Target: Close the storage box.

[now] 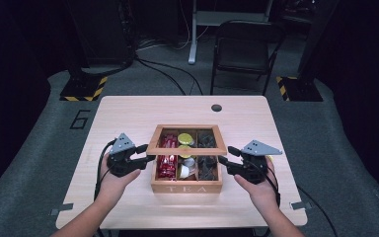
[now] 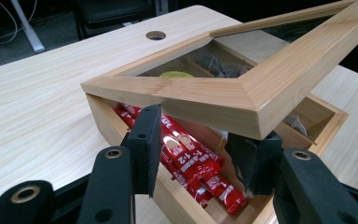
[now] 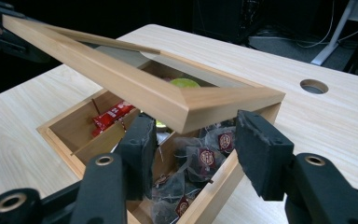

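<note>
– Wooden lid (image 1: 186, 148) status: raised and tilted over the front of the box (image 1: 186, 188), with its rear edge low at the back of the box. Where are the grips?

– Left gripper (image 1: 145, 159) is at the lid's front corner on the box's left side. Right gripper (image 1: 224, 162) is at the front corner on the box's right side. Both sets of fingers (image 2: 144, 144) stand narrow under those corners. I cannot tell whether they pinch the frame or only carry it.

– Hazards?

– 1. If the corners merely rest on the fingers, uneven lowering may let one slip off, and the lid drops onto the box.
2. Unequal hand heights may twist the frame and strain the back edge.
3. Fingers reaching inside the box may get trapped, or may snag the red sachets (image 2: 191, 161) or the tea bags (image 3: 200, 158).
4. Sideways push may slide the box across the bench (image 1: 128, 113).
</note>
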Action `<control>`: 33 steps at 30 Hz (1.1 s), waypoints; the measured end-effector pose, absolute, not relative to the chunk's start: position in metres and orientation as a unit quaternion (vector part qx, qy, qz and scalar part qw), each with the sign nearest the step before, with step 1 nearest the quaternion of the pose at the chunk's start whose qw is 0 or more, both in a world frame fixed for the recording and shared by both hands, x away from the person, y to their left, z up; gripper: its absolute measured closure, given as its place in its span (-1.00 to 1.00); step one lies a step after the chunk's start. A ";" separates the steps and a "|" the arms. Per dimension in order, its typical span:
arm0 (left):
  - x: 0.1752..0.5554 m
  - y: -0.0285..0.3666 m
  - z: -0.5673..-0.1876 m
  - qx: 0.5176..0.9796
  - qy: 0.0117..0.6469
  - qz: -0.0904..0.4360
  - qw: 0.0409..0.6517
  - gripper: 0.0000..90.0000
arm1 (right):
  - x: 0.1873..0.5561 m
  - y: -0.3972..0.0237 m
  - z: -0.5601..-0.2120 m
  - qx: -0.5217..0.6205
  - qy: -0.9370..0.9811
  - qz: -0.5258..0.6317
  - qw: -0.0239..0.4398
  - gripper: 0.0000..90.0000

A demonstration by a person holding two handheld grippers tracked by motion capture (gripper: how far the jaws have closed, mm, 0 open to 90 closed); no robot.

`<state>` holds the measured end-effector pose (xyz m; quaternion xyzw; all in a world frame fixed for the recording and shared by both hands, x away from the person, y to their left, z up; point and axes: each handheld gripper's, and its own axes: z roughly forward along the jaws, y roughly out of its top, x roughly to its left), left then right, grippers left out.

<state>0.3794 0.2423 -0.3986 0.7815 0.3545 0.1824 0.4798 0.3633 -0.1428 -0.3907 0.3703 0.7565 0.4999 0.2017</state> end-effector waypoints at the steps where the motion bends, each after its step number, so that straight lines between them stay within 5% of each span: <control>1: 0.379 0.242 -0.399 0.779 0.357 0.180 0.483 0.23 | 0.363 -0.143 -0.390 0.366 0.759 0.498 0.203 0.12; 33: 0.350 0.242 -0.428 0.774 0.356 0.178 0.493 0.15 | 0.348 -0.135 -0.418 0.350 0.788 0.459 0.214 0.16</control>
